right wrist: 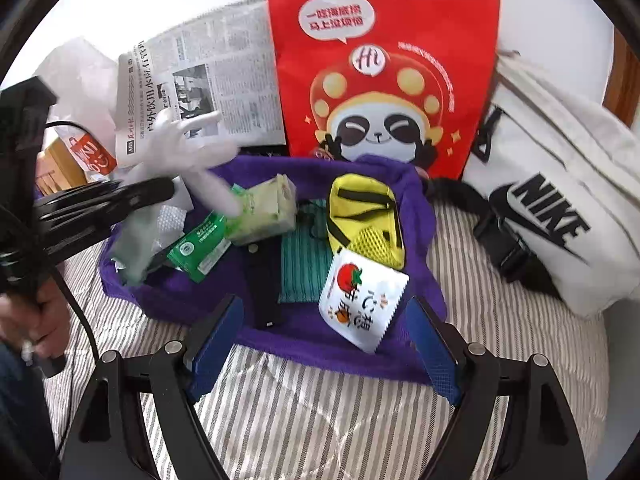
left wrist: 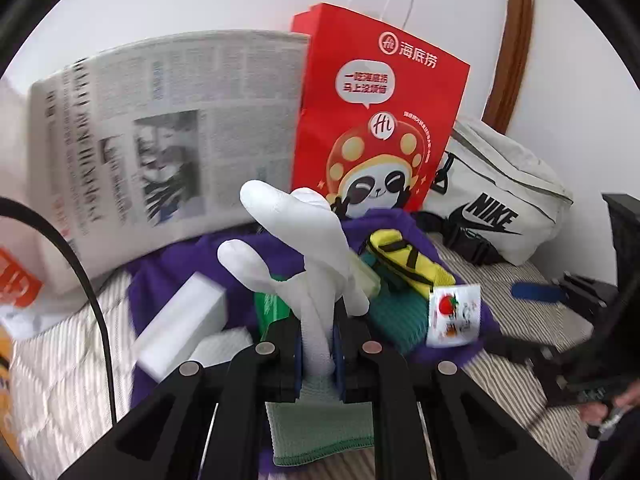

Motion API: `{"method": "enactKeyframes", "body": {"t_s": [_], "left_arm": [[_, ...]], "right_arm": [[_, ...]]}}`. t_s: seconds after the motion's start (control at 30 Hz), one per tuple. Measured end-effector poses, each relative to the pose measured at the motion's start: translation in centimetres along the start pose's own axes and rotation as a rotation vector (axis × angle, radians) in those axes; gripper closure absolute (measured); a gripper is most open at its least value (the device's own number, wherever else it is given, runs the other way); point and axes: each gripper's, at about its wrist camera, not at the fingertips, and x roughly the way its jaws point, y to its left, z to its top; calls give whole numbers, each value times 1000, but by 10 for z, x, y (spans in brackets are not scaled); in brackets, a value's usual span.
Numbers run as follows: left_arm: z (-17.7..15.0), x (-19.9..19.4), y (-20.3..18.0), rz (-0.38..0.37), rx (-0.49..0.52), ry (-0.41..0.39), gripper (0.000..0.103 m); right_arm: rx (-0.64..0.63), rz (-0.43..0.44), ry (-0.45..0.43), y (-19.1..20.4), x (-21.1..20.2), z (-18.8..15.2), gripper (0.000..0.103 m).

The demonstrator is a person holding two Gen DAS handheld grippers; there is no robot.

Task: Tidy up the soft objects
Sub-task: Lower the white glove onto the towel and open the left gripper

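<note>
My left gripper [left wrist: 318, 344] is shut on a white glove [left wrist: 304, 240] just above its green cuff, so the glove's fingers stick up over the purple cloth [left wrist: 172, 280]. From the right wrist view, the left gripper [right wrist: 160, 192] and the glove [right wrist: 188, 148] hang over the left end of the purple cloth [right wrist: 312, 344]. On the cloth lie a yellow pouch [right wrist: 364, 216], a tomato snack packet [right wrist: 362, 300], a teal cloth [right wrist: 304, 256], a green tissue pack [right wrist: 264, 212] and a black item [right wrist: 262, 280]. My right gripper [right wrist: 324, 344] is open and holds nothing, above the cloth's near edge.
A red paper bag [right wrist: 380, 60] stands behind the cloth, with a newspaper [right wrist: 200, 80] to its left and a white Nike bag [right wrist: 552, 200] to its right. Everything rests on a striped sheet [right wrist: 320, 420]. A white plastic bag [right wrist: 80, 92] lies far left.
</note>
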Motion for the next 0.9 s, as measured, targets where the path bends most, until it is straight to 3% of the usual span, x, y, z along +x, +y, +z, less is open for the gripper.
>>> {"method": "enactKeyframes", "body": {"t_s": [0.07,0.27,0.43,0.77,0.8,0.9], "left_arm": [[1,16,-1,-12,12,-19,91],[-15,54,1,39,21,45,91],[-28,69,-1,53,37,89,91],[-26,88,-7,82,19,141,90],[-26,87,-7,79,16,147,90],[-29,85,-6,55,14,174,72]], "right_arm": [[8,6,1,-3,1,-2,20],[18,21,13,-4,9,-3,20],[3,9,17,-1,16,-2,20],[19,-3,36,-8,20,-8,20],[24,-1,37,-8,19,-9,20],[38,10,31,-9,16,-10,20]]}}
